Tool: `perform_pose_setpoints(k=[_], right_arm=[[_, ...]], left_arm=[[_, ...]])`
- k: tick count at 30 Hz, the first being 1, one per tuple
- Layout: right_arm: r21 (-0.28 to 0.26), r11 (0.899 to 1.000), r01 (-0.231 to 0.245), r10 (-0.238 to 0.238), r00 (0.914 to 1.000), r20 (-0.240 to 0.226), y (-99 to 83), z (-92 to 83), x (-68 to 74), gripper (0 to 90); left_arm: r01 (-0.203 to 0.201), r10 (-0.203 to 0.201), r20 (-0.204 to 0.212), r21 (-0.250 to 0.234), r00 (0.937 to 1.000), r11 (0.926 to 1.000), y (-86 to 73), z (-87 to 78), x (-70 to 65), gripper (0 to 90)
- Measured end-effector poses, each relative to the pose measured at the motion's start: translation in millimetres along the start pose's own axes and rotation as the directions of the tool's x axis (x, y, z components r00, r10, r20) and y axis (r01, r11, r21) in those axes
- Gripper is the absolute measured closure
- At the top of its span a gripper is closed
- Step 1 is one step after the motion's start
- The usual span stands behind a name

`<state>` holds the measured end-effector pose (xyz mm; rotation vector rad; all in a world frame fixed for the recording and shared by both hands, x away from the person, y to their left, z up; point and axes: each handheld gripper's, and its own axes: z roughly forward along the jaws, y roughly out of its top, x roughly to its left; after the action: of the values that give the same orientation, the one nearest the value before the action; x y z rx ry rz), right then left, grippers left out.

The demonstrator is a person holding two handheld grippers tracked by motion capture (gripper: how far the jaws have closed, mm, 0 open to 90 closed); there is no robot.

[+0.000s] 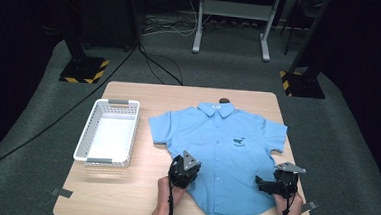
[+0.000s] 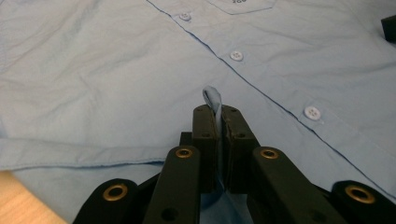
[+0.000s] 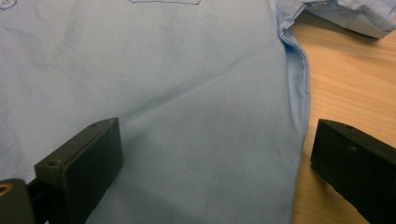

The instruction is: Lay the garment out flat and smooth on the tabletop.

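Shirt (image 1: 220,154) lies flat, centre-right on table (image 1: 123,193). Left gripper (image 2: 219,119) pinches a thin fabric fold; right gripper (image 3: 210,154) gapes over the side seam. Risk: fold slips from that shallow pinch.

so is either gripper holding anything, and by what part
The left gripper pinches a fold of the shirt near its left side edge. The right gripper is open astride the right side edge, holding nothing.

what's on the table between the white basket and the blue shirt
Nothing: in the high view bare table separates the white basket from the blue shirt.
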<state>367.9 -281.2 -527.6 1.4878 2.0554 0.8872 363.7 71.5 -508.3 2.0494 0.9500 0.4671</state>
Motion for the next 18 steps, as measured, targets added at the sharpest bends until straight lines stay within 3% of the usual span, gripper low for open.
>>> perform_pose_setpoints(k=[9,18], right_arm=[[-0.001,1.000,0.001,-0.001,1.0000,0.000,0.0,0.0,0.1,1.6],[-0.001,1.000,0.001,-0.001,1.0000,0.001,0.0,0.0,0.1,1.6]], left_arm=[[-0.005,0.005,0.001,0.038,1.0000,0.9993,-17.2,-12.6,4.5,84.7],[-0.024,0.024,0.003,0.057,0.9997,0.9981,-22.7,-21.6,7.8,84.4]])
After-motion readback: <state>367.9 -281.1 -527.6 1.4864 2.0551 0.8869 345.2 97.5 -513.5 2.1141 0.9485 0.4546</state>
